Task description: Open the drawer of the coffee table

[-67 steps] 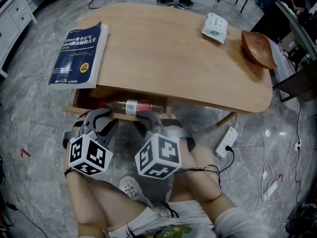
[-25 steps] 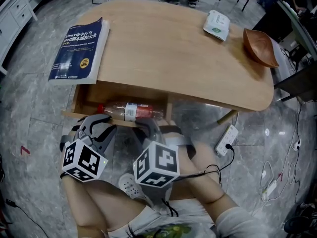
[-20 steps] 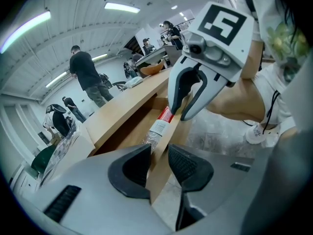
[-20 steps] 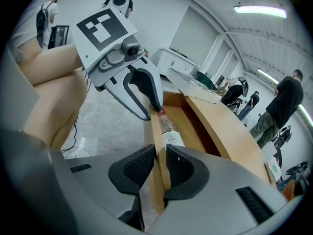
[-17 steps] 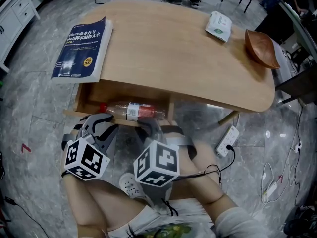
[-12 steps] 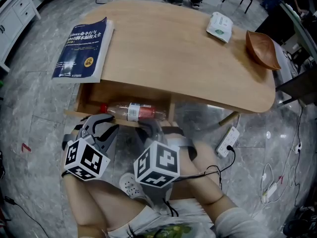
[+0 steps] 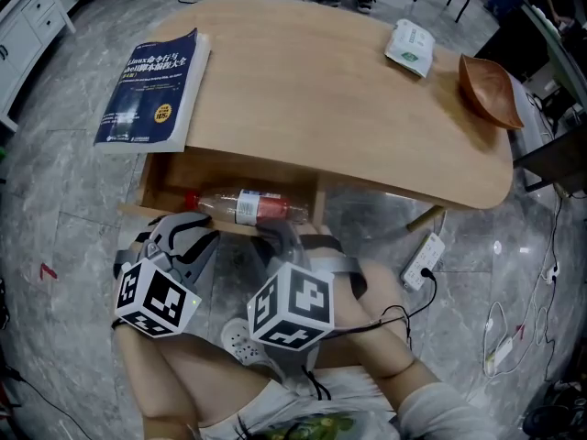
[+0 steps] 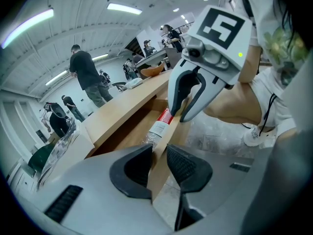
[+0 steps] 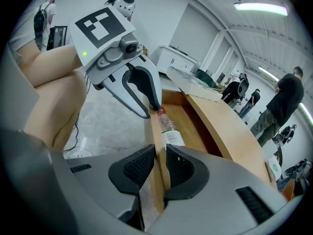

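The coffee table's drawer [image 7: 170,189] stands pulled out under the wooden top [image 7: 321,90]. A clear bottle [image 7: 243,206] with a red label lies inside it. My left gripper [image 7: 188,234] straddles the drawer front [image 7: 225,226] near its left end. Its jaws are closing, with the board [image 8: 157,182] between the pads. My right gripper [image 7: 275,234] is shut on the same board [image 9: 155,131] further right. In the left gripper view my left gripper [image 8: 159,163] looks along the board towards the right gripper [image 8: 183,112]. The right gripper view shows my right gripper [image 9: 160,168], the bottle [image 9: 168,126] and the left gripper [image 9: 146,106].
On the table top lie a blue book [image 7: 151,85] at the left, a white packet [image 7: 411,49] and a wooden bowl [image 7: 491,90] at the right. A white power strip [image 7: 422,262] with its cable lies on the floor right of my knees. People stand beyond the table.
Since the earliest frame the drawer has slid further out towards me, with both grippers on its front, and more of the bottle shows. Over the last second nothing has visibly moved.
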